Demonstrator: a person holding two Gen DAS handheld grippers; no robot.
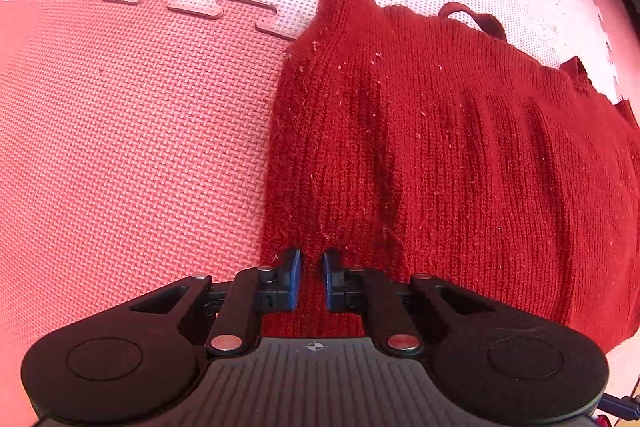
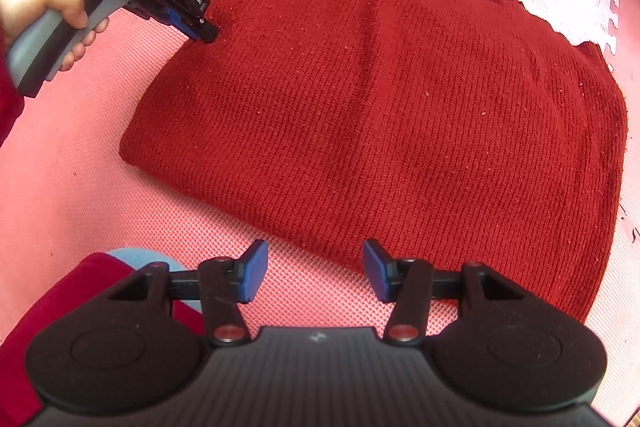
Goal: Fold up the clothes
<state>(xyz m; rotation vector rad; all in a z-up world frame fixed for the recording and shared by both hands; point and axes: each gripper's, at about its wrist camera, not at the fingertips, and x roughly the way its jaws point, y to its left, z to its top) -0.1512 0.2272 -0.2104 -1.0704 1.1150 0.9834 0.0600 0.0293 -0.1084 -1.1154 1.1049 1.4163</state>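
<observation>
On the left, a hand (image 2: 44, 15) is gripping the left gripper (image 2: 204, 34), its narrowed jaws pinching the left edge of the red knitted sweater (image 2: 380, 99), which is lying folded on the pink foam puzzle mat (image 2: 80, 155). Rightward, the right gripper (image 2: 316, 269) is hovering half-open, empty, above the sweater's near edge.

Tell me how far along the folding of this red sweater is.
Done: the red sweater lies flat on the pink mat, its sides apparently folded in. In hand: the left gripper sits nearly shut at its left edge, fabric between the pads; the right gripper hovers open over the near edge. Left: folding it shorter.
</observation>
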